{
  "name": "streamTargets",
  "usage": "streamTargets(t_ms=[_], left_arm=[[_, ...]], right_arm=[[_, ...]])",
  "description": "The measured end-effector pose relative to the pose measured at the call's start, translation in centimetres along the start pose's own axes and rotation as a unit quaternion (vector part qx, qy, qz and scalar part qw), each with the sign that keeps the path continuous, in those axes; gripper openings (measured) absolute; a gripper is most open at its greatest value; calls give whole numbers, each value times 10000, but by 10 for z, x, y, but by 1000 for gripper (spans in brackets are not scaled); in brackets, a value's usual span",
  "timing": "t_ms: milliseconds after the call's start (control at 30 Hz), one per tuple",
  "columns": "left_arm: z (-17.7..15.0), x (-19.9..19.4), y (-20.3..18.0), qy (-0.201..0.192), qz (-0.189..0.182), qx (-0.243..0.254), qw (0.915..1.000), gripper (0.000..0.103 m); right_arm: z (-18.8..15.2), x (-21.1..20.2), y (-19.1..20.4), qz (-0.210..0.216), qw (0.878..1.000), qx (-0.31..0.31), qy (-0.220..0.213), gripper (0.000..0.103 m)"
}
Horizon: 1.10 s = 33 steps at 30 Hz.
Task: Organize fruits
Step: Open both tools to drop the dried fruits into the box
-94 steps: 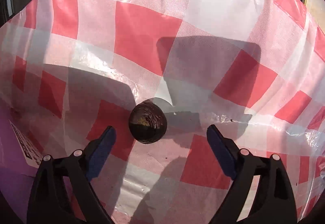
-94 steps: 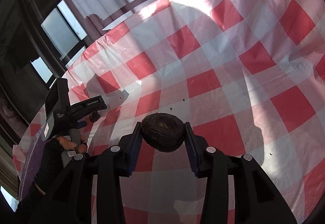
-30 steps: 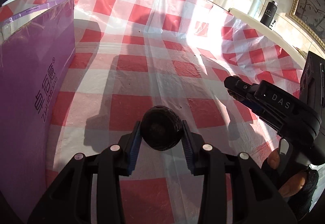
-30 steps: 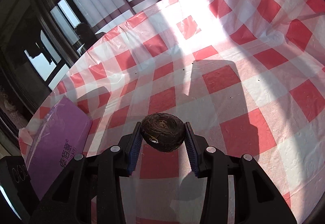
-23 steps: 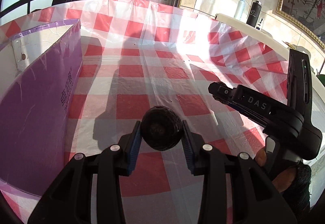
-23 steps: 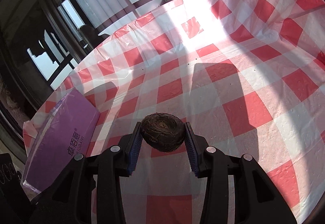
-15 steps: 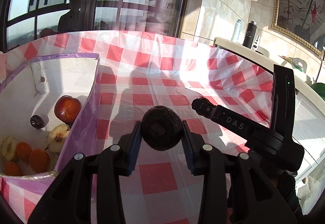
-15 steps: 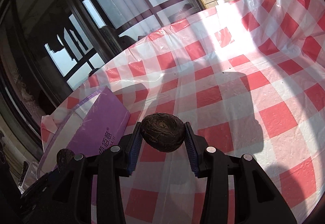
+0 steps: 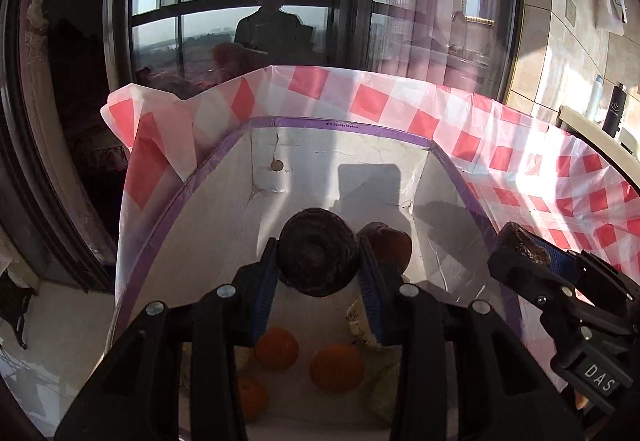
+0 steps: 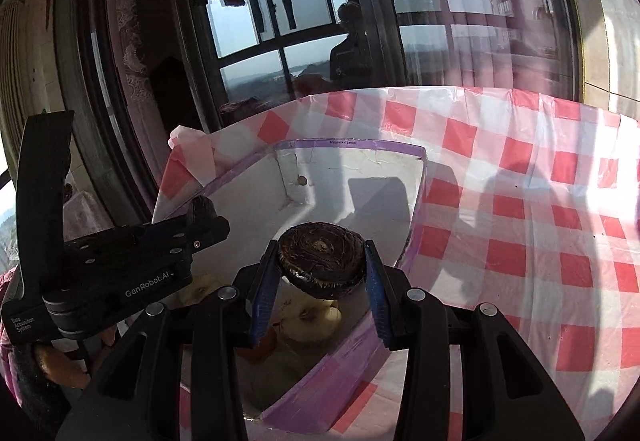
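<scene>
My left gripper point(image 9: 318, 261) is shut on a dark round fruit point(image 9: 318, 255) and holds it over the open purple box point(image 9: 360, 129). Inside the box lie several oranges point(image 9: 336, 367), a reddish apple point(image 9: 390, 245) and a pale cut apple point(image 9: 360, 321). My right gripper point(image 10: 320, 267) is shut on a dark wrinkled fruit point(image 10: 322, 259) above the box's right side point(image 10: 360, 353). Below it a pale apple point(image 10: 312, 317) shows. The left gripper's body point(image 10: 120, 269) is at left in the right wrist view; the right gripper's body point(image 9: 560, 289) is at right in the left wrist view.
The box stands at the far left corner of a table under a red and white checked plastic cloth point(image 10: 520, 221). Dark windows point(image 9: 260, 21) rise just behind the table edge. Bottles point(image 9: 612, 113) stand on a ledge at far right.
Both grippers have swung left from over the cloth to above the box, each still holding its dark fruit. The box's inside has come into view under them.
</scene>
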<state>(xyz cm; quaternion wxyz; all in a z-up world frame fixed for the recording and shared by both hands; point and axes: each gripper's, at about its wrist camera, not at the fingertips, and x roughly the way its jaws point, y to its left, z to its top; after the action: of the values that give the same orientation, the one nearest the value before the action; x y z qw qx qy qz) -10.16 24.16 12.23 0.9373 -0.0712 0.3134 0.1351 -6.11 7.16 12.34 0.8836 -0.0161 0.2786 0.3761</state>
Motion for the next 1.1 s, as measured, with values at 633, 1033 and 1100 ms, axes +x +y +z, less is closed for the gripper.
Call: streamTargets(t_ms=[633,1033,1100], left_arm=[[17,58,24,1632,298,368,9855,39],[17,55,26,1707,209,198,9849,63],[18,53,30,1674,158,99,9857,74]], right_arm=[[21,105,21,-565,9636,-1406,2203,43],[26,109,23,-552,9604,-1399,2343,54],[28,108,17,-666,9616,-1298,2325,62]])
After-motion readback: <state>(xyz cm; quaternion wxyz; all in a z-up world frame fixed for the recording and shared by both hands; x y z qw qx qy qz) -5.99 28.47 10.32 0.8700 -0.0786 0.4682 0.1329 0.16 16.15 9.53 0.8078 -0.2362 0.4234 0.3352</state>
